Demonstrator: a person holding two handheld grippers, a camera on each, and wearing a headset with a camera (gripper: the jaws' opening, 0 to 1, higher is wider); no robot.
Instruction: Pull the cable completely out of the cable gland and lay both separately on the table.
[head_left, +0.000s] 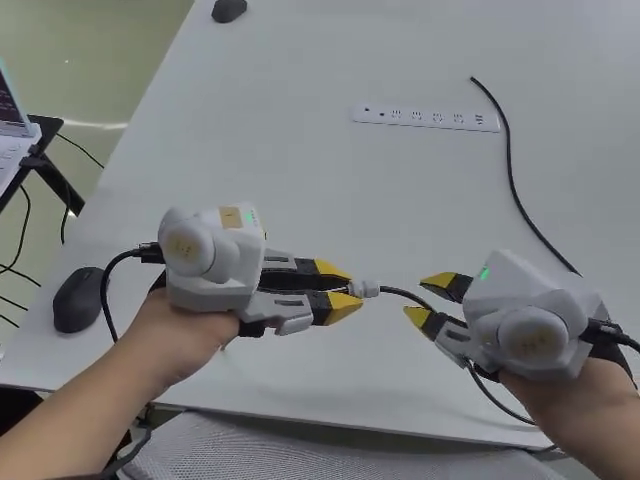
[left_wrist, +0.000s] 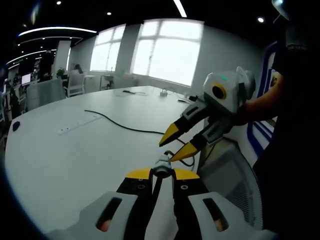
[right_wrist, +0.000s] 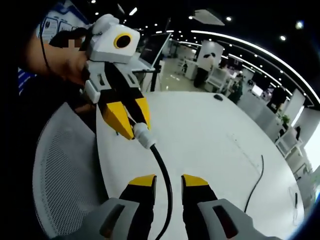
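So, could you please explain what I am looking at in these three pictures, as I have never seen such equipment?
There is no robot here: a person holds a two-jaw gripper in each hand over a white table. The head view comes from a headset camera looking down. The two round pictures come from cameras riding on the grippers, looking along their jaws. The left gripper is shut on a pale cable gland. A black cable leaves the gland and passes between the open jaws of the right gripper. On the table lie a power strip and a dark mouse.
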